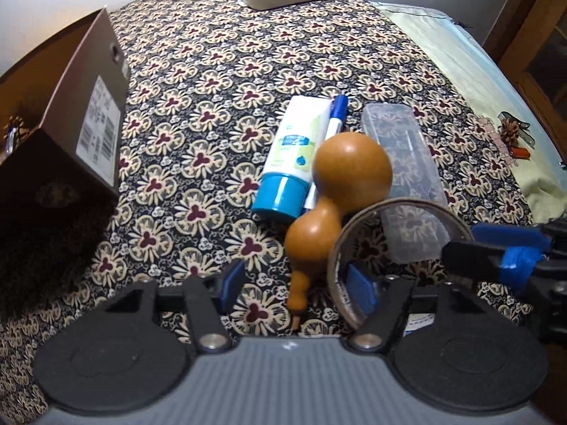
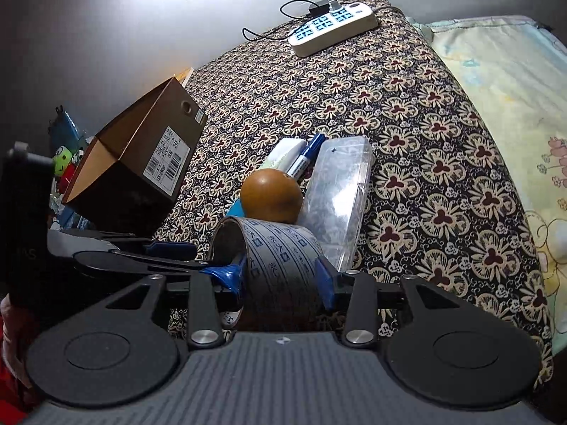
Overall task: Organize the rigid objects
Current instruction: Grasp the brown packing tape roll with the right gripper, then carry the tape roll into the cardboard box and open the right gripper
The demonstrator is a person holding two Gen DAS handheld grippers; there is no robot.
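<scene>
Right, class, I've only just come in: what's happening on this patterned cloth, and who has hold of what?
A person is tidying with two handheld grippers. The right gripper is shut on a tape roll, held beside the wooden gourd. The left gripper is open and holds nothing; the gourd's narrow end lies between its fingers. A tube, marker and clear plastic case lie together on the cloth. An open cardboard box stands to the left.

A flower-patterned cloth (image 1: 269,53) in black, cream and maroon covers the tabletop. A pale yellow sheet (image 2: 503,81) lies along its right side. Behind stands a plain grey wall (image 2: 88,35), washed by bright light at the top. Wooden furniture (image 1: 531,35) stands at far right.
</scene>
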